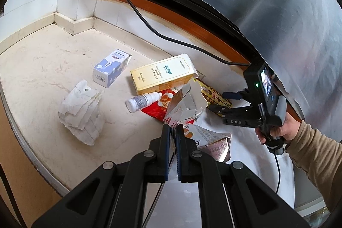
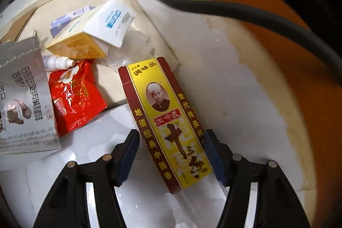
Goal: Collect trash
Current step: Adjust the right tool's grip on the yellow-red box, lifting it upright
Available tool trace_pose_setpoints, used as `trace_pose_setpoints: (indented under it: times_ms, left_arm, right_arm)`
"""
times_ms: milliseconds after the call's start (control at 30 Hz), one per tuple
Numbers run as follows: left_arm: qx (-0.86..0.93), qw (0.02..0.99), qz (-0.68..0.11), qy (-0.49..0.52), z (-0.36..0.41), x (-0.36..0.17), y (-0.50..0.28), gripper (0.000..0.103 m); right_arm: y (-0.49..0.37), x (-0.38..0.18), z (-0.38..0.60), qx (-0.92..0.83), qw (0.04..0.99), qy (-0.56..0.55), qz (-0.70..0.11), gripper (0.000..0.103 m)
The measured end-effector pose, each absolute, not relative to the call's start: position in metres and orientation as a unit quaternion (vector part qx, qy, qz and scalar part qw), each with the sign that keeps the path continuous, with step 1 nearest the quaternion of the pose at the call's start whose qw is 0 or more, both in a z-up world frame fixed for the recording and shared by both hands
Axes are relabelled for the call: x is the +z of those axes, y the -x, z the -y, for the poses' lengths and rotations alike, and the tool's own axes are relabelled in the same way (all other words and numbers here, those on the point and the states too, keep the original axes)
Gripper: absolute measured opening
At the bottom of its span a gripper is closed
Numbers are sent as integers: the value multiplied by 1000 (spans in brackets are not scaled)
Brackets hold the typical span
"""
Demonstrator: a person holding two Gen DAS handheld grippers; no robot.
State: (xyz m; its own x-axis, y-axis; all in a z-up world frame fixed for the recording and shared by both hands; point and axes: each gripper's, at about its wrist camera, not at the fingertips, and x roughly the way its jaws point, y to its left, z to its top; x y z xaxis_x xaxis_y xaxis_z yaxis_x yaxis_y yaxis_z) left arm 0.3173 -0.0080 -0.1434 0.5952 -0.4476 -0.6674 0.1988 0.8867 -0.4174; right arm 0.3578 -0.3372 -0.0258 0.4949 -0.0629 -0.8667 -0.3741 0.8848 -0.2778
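currently, left wrist view: my left gripper [image 1: 173,127] has its fingers pinched nearly together on a torn silver foil pouch [image 1: 186,106], which rises above the fingertips. beyond it on the pale marble surface [image 1: 42,69] lie a gold carton [image 1: 164,74], a small white dropper bottle [image 1: 143,100] touching a red foil packet [image 1: 158,109], a blue-and-white box [image 1: 111,67] standing apart to the left, and a crumpled white tissue wad [image 1: 80,112] nearer the counter edge. a black cable [image 1: 149,25] runs along the wooden frame [image 1: 171,12] behind. at right, a hand [image 1: 277,131] holds my right gripper [image 1: 215,103], its tips at the yellow-and-maroon seasoning box [image 1: 215,97]; from here i cannot tell its finger gap.

right wrist view: right gripper [image 2: 171,151] fingers are spread wide, one on each side of the yellow-and-maroon seasoning box [image 2: 164,119], which lies flat between them; whether the pads touch its edges i cannot tell. left of the box sits the red foil packet [image 2: 72,97], with the white dropper bottle [image 2: 57,62] just above it and the gold carton [image 2: 77,46], flap open, behind that. the silver foil pouch [image 2: 23,95] fills the left edge. the blue-and-white box [image 2: 66,20] is partly hidden behind the carton. the black cable [image 2: 213,5] crosses the top.
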Motion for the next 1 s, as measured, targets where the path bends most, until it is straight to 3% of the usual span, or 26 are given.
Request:
trace_pose_setpoints:
  times_ms: [167,300,500,567,800,1000]
  left_arm:
    - [-178,878,-417,153,6,-147,-323,2]
    - [-178,875,-423,154,7,-151,-325,2]
    - [-179,874,-425,157,11,-155,-327,2]
    - [-179,874,-424,157,11,-155,-326,2]
    - [-179,871,-428,160,13,-158,-327,2]
    - [-181,871,-426,164,14,-158,-326,2]
  right_arm:
    - [-362,-32,325,107,826,251,-494,76]
    - [-368,-35,312,114,821,270,-489,78]
    - [-378,-34,294,128,819,298,-474,72]
    - [-382,-33,289,110,824,303,-465,63]
    - [-385,-34,257,97,833,330,-434,60]
    - [-356,-34,236,99,826,367,-415,36]
